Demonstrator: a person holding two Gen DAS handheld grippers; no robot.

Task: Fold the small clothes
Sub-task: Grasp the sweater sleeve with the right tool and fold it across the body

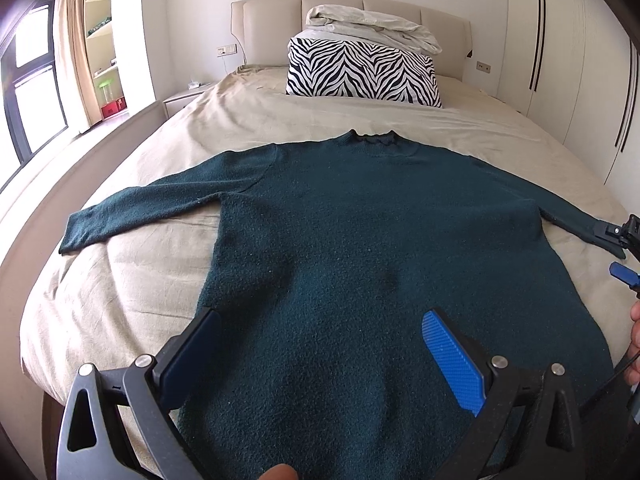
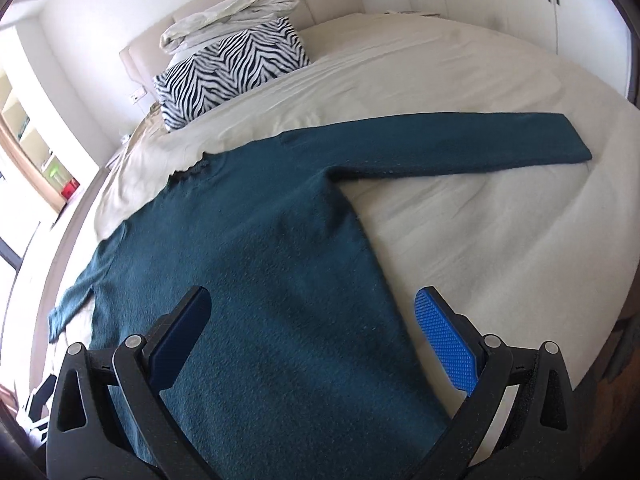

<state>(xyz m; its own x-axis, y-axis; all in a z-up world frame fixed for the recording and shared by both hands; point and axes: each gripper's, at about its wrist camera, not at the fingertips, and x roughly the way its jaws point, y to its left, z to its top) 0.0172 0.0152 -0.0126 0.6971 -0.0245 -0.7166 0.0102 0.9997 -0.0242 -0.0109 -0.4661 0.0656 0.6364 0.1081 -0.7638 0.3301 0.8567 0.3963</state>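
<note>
Partly cut off below, the dark teal knitted sweater (image 1: 360, 240) lies flat on the beige-sheeted bed (image 1: 120, 280); left gripper (image 1: 324, 364) and right gripper (image 2: 316, 344) gape empty.

A dark teal knitted sweater (image 1: 360, 248) lies flat and spread out, with its ruffled neck (image 1: 372, 138) pointing away toward the far end and its hem nearest the cameras. Both long sleeves stretch straight out to the sides. The left sleeve (image 1: 136, 208) angles slightly down toward its cuff. The right sleeve (image 2: 460, 144) lies straight and smooth, its cuff well out from the body. The fabric looks fuzzy, with only slight ripples.
</note>
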